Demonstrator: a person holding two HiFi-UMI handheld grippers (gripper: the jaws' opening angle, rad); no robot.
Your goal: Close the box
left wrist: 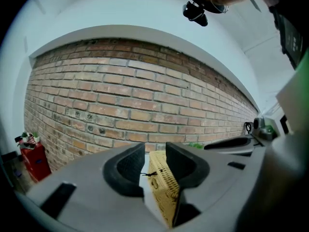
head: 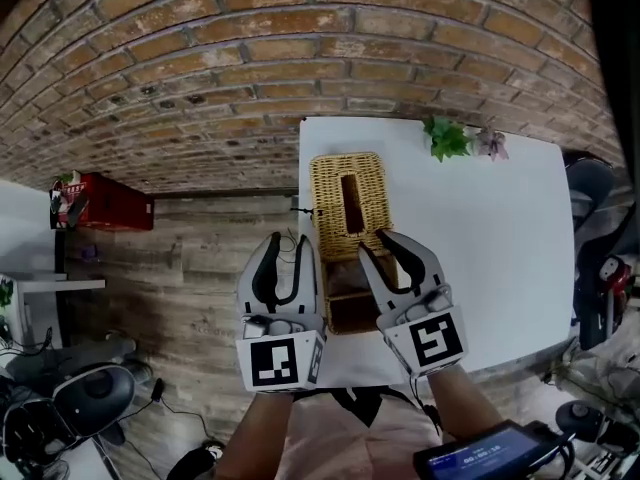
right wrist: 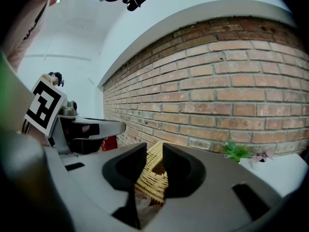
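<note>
Box (head: 345, 310): on tabletop (head: 500, 228), wicker lid (head: 347, 193) raised. Right hand-held gripper (head: 373, 242): clamped on lid edge. Left hand-held gripper (head: 285, 240): released, box just to its right.

white table (head: 500, 228) | green plant (head: 447, 138) far edge | brick wall (head: 250, 58) | red cabinet (head: 105, 205) left

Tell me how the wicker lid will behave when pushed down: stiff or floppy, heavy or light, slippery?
The wicker lid probably stays stiff: it holds a flat shape while tilted over the box. It looks light, being thin weave with a slot. The rough weave should not slip.
</note>
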